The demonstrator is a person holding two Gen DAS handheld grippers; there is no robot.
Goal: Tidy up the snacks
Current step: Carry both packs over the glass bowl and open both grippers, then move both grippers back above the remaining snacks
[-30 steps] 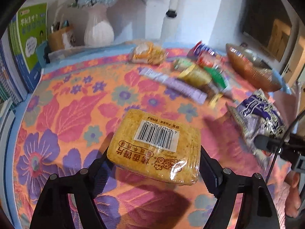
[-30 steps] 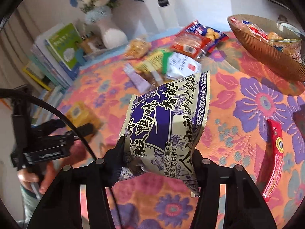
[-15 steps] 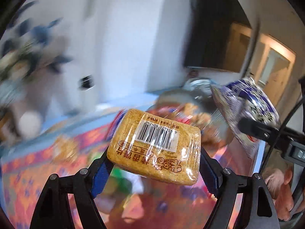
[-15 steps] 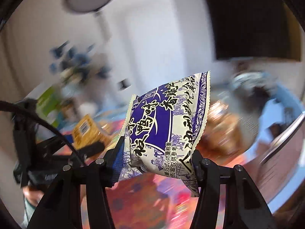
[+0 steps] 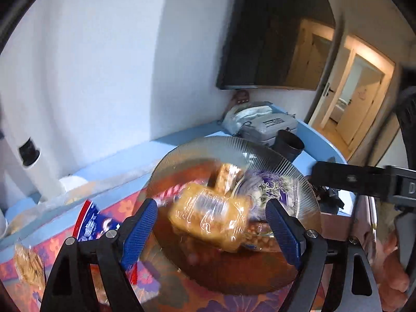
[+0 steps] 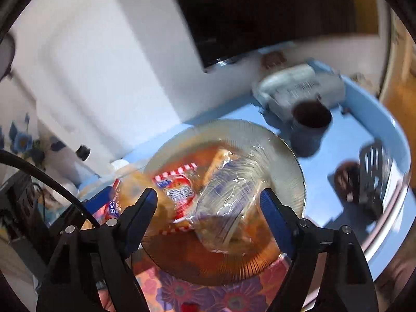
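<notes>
An amber ribbed glass bowl (image 5: 234, 148) (image 6: 228, 127) lies below both grippers. My left gripper (image 5: 212, 226) is over it, jaws opening; the yellow biscuit pack (image 5: 208, 218), blurred, is between the blue pads and touches neither. My right gripper (image 6: 208, 210) also hangs above the bowl, jaws opening, with the purple-and-white snack bag (image 6: 228, 202) blurred and loose between its pads. A red-and-white packet (image 6: 179, 187) and another wrapped biscuit (image 5: 226, 179) lie in the bowl. One black finger of the right gripper (image 5: 351, 179) reaches in from the right in the left wrist view.
A blue-and-red packet (image 5: 91, 221) lies left of the bowl on the flowered cloth (image 6: 208, 291). Behind the bowl stand a dark cup (image 5: 290, 145) (image 6: 310, 119) and a grey pouch (image 5: 267, 127). The blue table edge (image 6: 384, 119) curves at the right. A dark screen (image 5: 273, 39) hangs on the wall.
Both grippers swung from the middle of the table to above the bowl. Each had its pack clamped; now the jaws stand apart and both packs are loose and blurred.
</notes>
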